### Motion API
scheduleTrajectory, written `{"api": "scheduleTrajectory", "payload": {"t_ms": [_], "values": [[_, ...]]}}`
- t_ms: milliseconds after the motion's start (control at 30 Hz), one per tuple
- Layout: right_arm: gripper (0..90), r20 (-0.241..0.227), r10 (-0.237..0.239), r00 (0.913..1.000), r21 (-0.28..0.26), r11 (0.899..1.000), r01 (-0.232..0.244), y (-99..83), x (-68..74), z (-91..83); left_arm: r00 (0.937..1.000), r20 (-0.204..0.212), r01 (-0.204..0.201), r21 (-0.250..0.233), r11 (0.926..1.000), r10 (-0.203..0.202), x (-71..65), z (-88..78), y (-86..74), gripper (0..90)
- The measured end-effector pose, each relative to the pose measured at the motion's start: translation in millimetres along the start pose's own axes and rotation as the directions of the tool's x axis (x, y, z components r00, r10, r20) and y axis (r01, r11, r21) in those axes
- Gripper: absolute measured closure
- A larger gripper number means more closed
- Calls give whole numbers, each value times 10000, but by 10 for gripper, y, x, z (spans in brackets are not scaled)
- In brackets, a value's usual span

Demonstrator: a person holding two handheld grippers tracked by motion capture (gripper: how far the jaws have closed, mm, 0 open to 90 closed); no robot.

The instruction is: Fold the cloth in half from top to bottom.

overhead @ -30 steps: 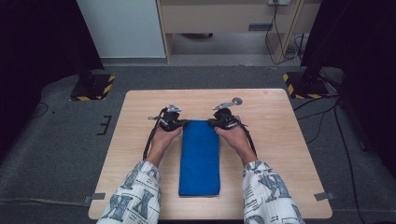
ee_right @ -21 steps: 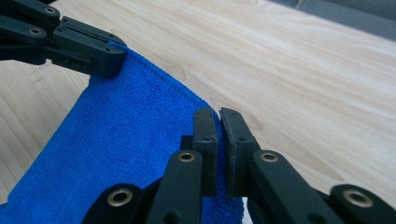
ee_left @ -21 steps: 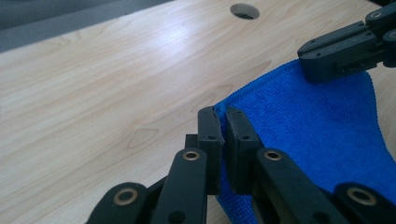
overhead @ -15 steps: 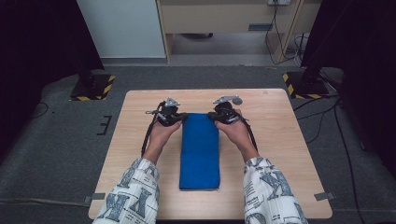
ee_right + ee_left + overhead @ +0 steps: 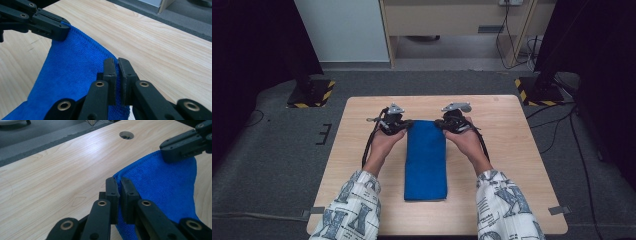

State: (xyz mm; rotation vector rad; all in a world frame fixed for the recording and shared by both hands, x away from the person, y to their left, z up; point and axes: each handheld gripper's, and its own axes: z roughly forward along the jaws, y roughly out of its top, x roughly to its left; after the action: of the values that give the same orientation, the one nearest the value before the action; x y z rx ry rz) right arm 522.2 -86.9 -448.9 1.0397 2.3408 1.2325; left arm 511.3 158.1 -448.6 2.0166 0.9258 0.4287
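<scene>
1. A folded blue microfibre cloth, a long narrow rectangle, lies down the middle of the light wooden bench, its length running from the person's side toward the far edge.
2. The left gripper, black with a grey three-cornered plate on top, sits at the far left corner of the cloth. In the left gripper view its fingers are pressed almost together, with the hemmed edge of the cloth pinched between them.
3. The right gripper, of the same build, sits at the far right corner. In the right gripper view its fingers are likewise nearly closed and clamp the cloth's edge.
4. The far end of the cloth hangs between the two grips, raised off the bench, while the near end rests flat on the wood.
5. Each gripper view shows the other gripper across the cloth, clamped on the opposite corner.
6. A round hole is cut through the bench beyond the cloth, well apart from it.
7. Sleeves with a grey and white print come in from the near edge; a black cable trails from the left gripper along the bench.
8. No container stands on the bench.
</scene>
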Motion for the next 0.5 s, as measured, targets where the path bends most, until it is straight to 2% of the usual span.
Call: {"api": "scheduleTrajectory", "payload": {"t_ms": [233, 400, 500], "values": [[856, -142, -138, 9998, -146, 9998, 136, -47, 94, -143, 9997, 89, -238, -65, 9997, 239, -84, -102, 0, 852], [856, -316, -256, 9992, -246, 9994, 248, -129, 171, -233, 9982, 117, -591, -156, 9981, 593, -158, -198, -32, 850], [855, -380, -304, 9988, -283, 9992, 293, -188, 215, -274, 9967, 148, -796, -14, 9968, 796, -205, -218, -82, 849]]}}
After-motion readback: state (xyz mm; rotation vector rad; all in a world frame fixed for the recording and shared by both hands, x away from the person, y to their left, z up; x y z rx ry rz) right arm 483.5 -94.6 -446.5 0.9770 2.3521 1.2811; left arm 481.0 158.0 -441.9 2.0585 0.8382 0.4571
